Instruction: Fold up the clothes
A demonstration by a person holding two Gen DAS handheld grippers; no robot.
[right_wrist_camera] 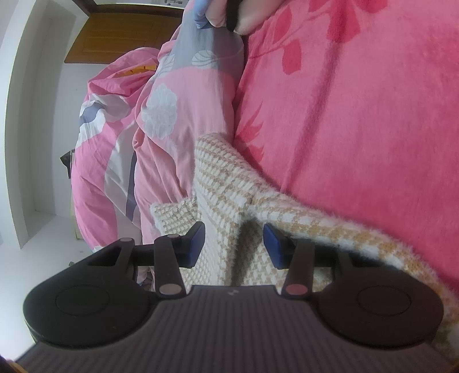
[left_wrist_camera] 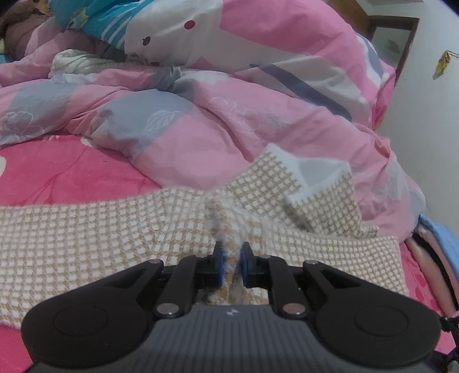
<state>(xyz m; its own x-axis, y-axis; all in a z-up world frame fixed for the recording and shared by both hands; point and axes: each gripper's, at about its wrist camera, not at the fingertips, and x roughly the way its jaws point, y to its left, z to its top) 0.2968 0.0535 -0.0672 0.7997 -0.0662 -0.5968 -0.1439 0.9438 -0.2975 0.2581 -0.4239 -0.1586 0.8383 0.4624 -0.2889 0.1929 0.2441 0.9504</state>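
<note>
Left wrist view: my left gripper (left_wrist_camera: 232,258) pinches the checked sweater (left_wrist_camera: 86,229) mid-fold; my right gripper (right_wrist_camera: 233,244) gapes wide, needing the edge at 12 o'clock.

A bed fills most of both views, covered by a deep pink plush blanket (right_wrist_camera: 358,114) printed with darker red leaf and flower shapes. A rumpled quilt (left_wrist_camera: 218,120) in pink, grey-blue and white patches with pale flower outlines is heaped across the far side of the bed. Behind it lies bedding with a white cartoon figure (left_wrist_camera: 183,37) and turquoise stripes. A plain white wall (left_wrist_camera: 424,94) stands to the right in the left wrist view, with a small yellow object (left_wrist_camera: 441,61) fixed on it. A dark wooden frame (left_wrist_camera: 393,25) shows near that wall. In the right wrist view, a brown wooden door (right_wrist_camera: 120,37) sits beyond white walls (right_wrist_camera: 31,114), lit brightly.
</note>
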